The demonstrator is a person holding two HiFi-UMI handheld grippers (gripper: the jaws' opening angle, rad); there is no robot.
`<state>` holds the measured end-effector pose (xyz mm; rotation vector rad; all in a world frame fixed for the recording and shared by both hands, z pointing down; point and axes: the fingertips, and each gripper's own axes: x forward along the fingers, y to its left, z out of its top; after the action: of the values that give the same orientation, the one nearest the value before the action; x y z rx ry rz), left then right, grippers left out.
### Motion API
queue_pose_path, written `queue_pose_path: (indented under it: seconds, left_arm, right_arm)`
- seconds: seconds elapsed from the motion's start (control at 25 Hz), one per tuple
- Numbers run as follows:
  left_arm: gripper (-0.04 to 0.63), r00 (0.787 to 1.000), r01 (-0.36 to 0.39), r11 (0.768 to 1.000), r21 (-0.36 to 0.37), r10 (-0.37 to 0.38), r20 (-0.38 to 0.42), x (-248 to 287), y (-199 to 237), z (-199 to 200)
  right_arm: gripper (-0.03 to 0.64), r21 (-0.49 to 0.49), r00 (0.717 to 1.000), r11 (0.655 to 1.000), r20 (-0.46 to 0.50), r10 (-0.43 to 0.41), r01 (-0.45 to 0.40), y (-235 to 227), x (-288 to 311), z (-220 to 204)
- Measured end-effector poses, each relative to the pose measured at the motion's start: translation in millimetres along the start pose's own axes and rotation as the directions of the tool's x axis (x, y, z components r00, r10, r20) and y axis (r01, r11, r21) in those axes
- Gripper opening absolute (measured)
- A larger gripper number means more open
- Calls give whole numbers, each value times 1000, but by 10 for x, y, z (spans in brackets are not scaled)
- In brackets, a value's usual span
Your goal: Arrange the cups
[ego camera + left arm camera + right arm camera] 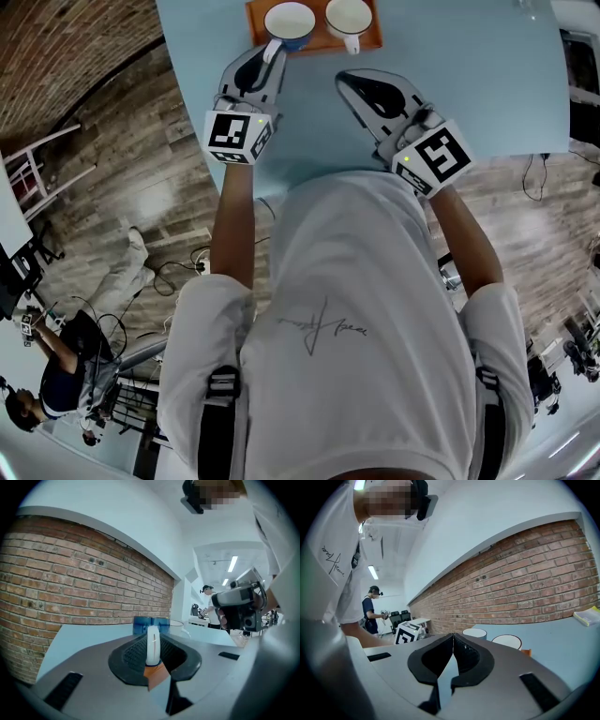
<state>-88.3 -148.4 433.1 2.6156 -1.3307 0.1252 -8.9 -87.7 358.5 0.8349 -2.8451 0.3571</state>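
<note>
An orange tray [258,13] lies at the far side of the light blue table [487,84] and carries two cups. The blue cup [289,21], white inside, stands on its left half. The white cup [349,17] stands to its right. My left gripper [272,47] is shut on the blue cup's white handle [153,644], with the blue cup [151,624] just beyond the jaws and a bit of the tray [157,674] under them. My right gripper [345,80] is shut and holds nothing, a little short of the tray on the near side. Its own view shows the blue cup [474,633] and the white cup [506,641] ahead.
A brick wall [534,592] runs behind the table. A yellow-edged pad [588,616] lies on the table far to the right. The table's near edge [309,173] is close to my body. Another person [56,375] stands on the wooden floor at the left, among cables.
</note>
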Motion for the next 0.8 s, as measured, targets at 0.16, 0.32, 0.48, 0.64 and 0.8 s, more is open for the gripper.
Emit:
queue_pose_path:
  seconds: [0.16, 0.32, 0.48, 0.64, 0.8]
  left_arm:
    - [58, 998, -58, 998, -8, 58, 14, 14, -27, 16]
    - [58, 993, -112, 993, -36, 113, 34, 11, -31, 33]
    - [58, 985, -161, 986, -54, 163, 50, 12, -21, 47]
    - [58, 972, -223, 974, -43, 226, 60, 5, -31, 50]
    - [58, 957, -278, 959, -59, 282, 70, 12, -11, 39]
  right_arm:
    - [21, -3, 1000, 1000, 0, 5, -5, -16, -38, -3]
    - [21, 1, 1000, 1000, -1, 9, -9, -30, -71, -12]
    - [21, 0, 1000, 1000, -9, 11, -11, -35, -85, -39]
    - [21, -1, 1000, 1000, -19, 19, -19, -17, -113, -69]
    - [21, -1, 999, 1000, -33, 26, -26, -38, -131, -99]
